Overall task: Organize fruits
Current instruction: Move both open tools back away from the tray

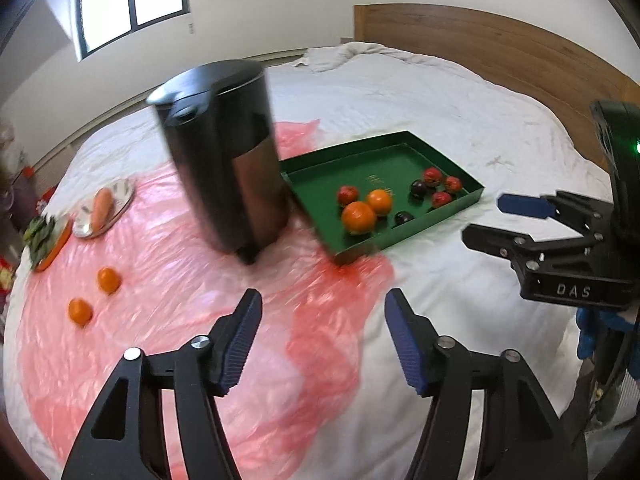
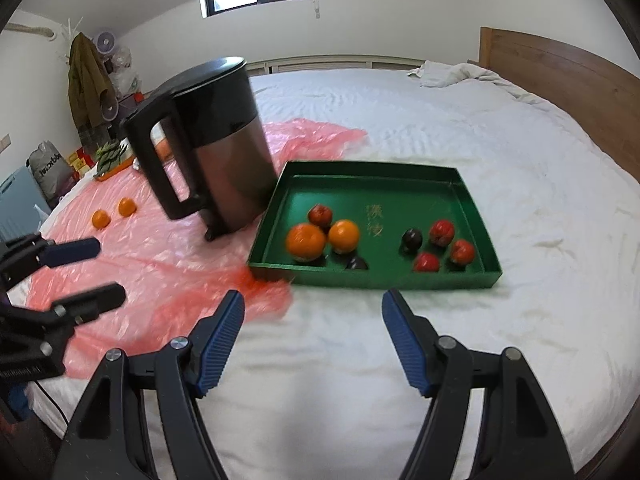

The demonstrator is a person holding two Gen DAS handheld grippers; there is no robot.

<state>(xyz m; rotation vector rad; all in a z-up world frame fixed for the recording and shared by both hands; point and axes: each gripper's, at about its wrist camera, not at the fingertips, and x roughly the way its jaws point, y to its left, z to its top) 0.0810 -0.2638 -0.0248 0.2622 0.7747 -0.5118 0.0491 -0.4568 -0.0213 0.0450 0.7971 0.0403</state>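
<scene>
A bed covered in white bedding (image 2: 400,360) serves as the work surface, with a crinkled pink plastic sheet (image 1: 168,264) spread over its left part. A shallow green tray (image 2: 472,196) sits near the middle, its near left corner resting on the edge of the plastic. Inside it lie two large oranges (image 2: 306,242) touching each other, a red fruit just behind them, a dark plum against the front wall, and, towards the right, another dark plum beside three small red fruits (image 2: 442,233). Two small oranges (image 1: 109,280) lie loose on the plastic, well apart from the tray on its left, past a tall dark electric kettle (image 1: 228,160) that stands between them and the tray. Further left, a carrot (image 1: 101,209) rests on a silver plate, next to leafy greens on an orange dish. The left gripper (image 1: 322,312) hovers above the plastic with its blue-padded fingers spread wide and empty; the right gripper (image 2: 313,312) hovers in front of the tray, likewise spread and empty. The step in hand is probably fetching the loose oranges. To do it well, the left gripper would swing left around the kettle rather than past its handle, come down over one orange with a pad on each side, squeeze gently so it cannot roll on the slippery plastic, then carry it high over the kettle into a bare part of the tray.
</scene>
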